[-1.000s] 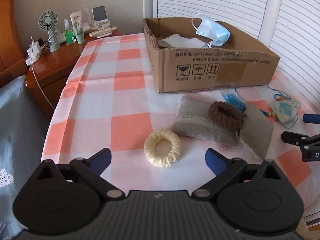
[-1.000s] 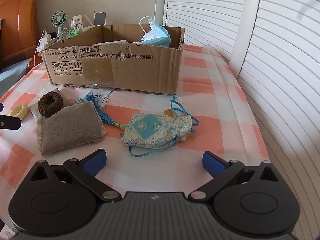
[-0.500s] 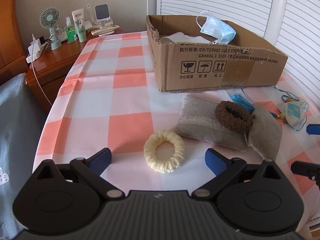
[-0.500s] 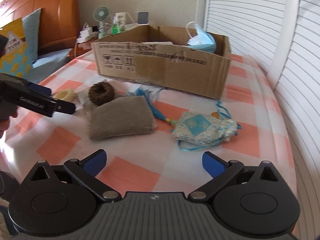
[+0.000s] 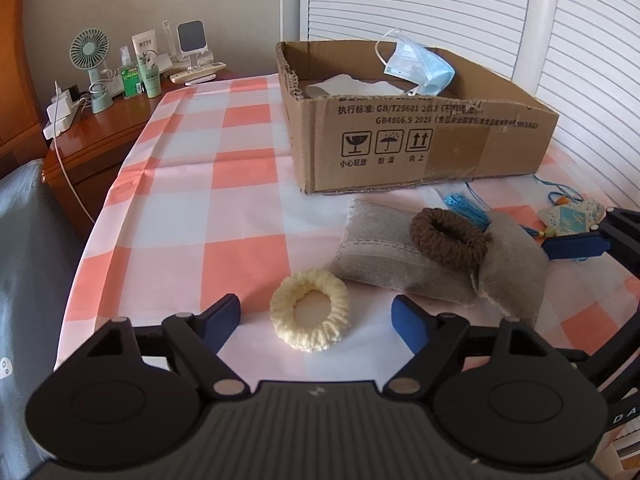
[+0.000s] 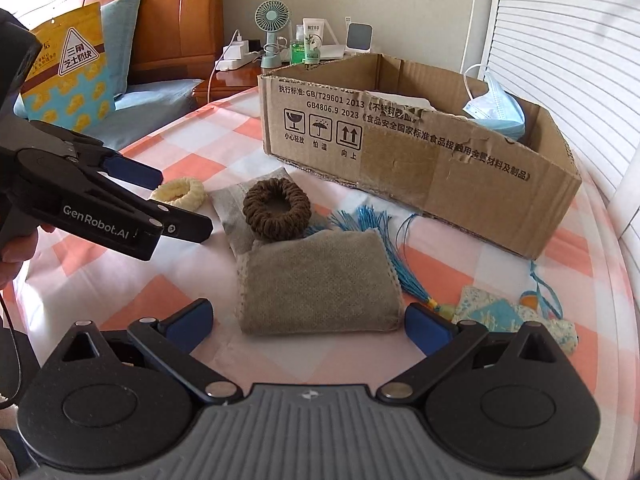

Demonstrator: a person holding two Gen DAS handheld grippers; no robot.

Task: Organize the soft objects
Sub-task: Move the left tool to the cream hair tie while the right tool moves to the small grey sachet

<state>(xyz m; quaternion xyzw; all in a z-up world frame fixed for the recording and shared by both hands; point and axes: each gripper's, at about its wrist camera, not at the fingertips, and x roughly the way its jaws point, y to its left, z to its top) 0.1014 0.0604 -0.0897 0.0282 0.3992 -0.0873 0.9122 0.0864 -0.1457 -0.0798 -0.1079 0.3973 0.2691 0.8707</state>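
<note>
A cream scrunchie [image 5: 309, 315] lies on the checked cloth between the open fingers of my left gripper [image 5: 316, 320]; it also shows in the right wrist view [image 6: 180, 193]. A brown scrunchie [image 5: 448, 237] rests on a grey linen pouch [image 5: 380, 258]. A second grey pouch [image 6: 320, 286] lies between the open fingers of my right gripper [image 6: 308, 322]. A blue patterned sachet [image 6: 504, 314] with a blue tassel [image 6: 380, 236] lies to the right. The cardboard box [image 5: 436, 148] holds a blue face mask [image 5: 420, 68] and white cloth.
A wooden nightstand [image 5: 100, 136] at the far left carries a small fan [image 5: 90, 72], bottles and a charger. White slatted doors [image 5: 580, 40] stand behind the box. A bed with pillows [image 6: 68, 76] lies left of the table. The table edge runs close on the left.
My left gripper has moved forward, so the cream scrunchie now sits between its fingers. My right gripper has swung left from the blue sachet to the grey pouch.
</note>
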